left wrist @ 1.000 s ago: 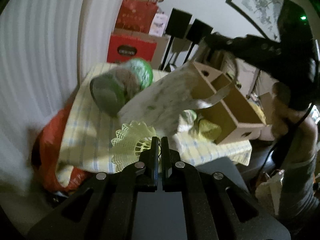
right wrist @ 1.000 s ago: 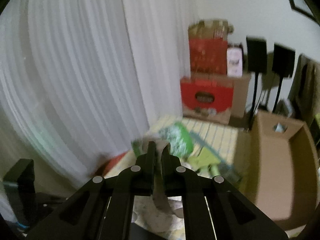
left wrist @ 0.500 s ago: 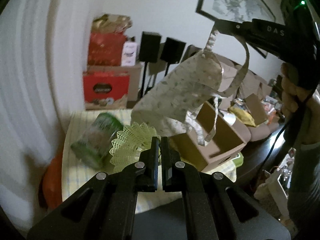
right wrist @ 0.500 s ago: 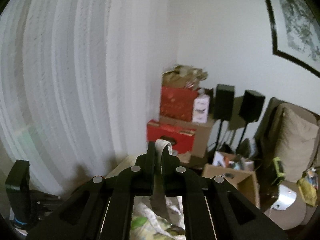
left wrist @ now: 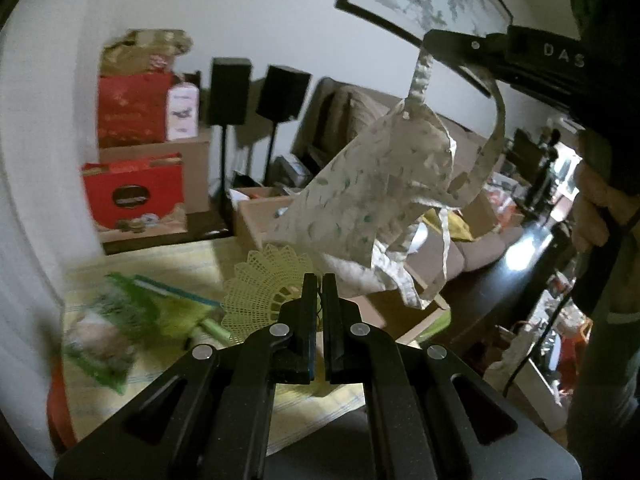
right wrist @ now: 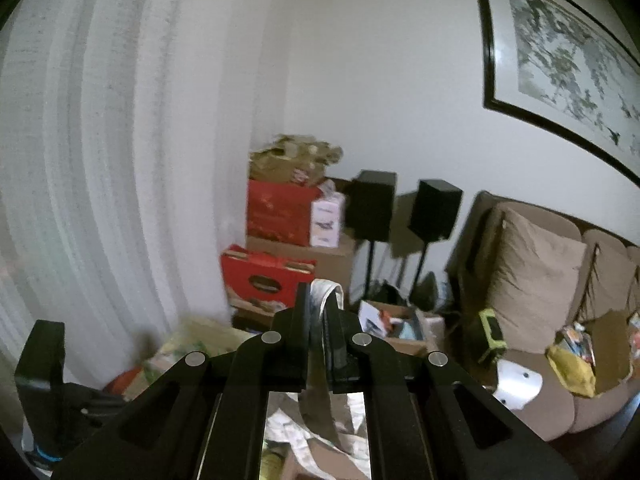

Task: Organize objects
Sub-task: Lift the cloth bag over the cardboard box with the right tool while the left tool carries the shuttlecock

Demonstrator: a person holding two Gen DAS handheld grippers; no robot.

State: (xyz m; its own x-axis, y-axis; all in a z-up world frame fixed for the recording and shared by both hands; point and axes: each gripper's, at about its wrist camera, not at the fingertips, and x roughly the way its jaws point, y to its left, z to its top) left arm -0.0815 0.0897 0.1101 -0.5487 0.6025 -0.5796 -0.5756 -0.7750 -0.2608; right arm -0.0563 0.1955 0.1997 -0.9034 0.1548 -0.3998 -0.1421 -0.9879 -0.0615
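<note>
My left gripper [left wrist: 319, 280] is shut on a pale yellow shuttlecock [left wrist: 266, 292], held above the yellow checked tablecloth [left wrist: 192, 264]. My right gripper [right wrist: 319, 292] is shut on the strap [right wrist: 320, 344] of a white patterned cloth bag, which hangs below it. In the left wrist view the right gripper [left wrist: 428, 42] holds that bag [left wrist: 372, 188] high in the air by its strap, above an open cardboard box [left wrist: 256, 220] on the table.
A green snack packet [left wrist: 108, 328] and a green tube [left wrist: 212, 326] lie on the table at left. Red gift boxes [left wrist: 134, 188], two black speakers on stands [right wrist: 372, 204] and a brown sofa [right wrist: 536, 280] stand behind. White curtains hang at left.
My right gripper has lifted the cloth bag from table height to high in the air. My left gripper has risen with the shuttlecock and its view has tilted up.
</note>
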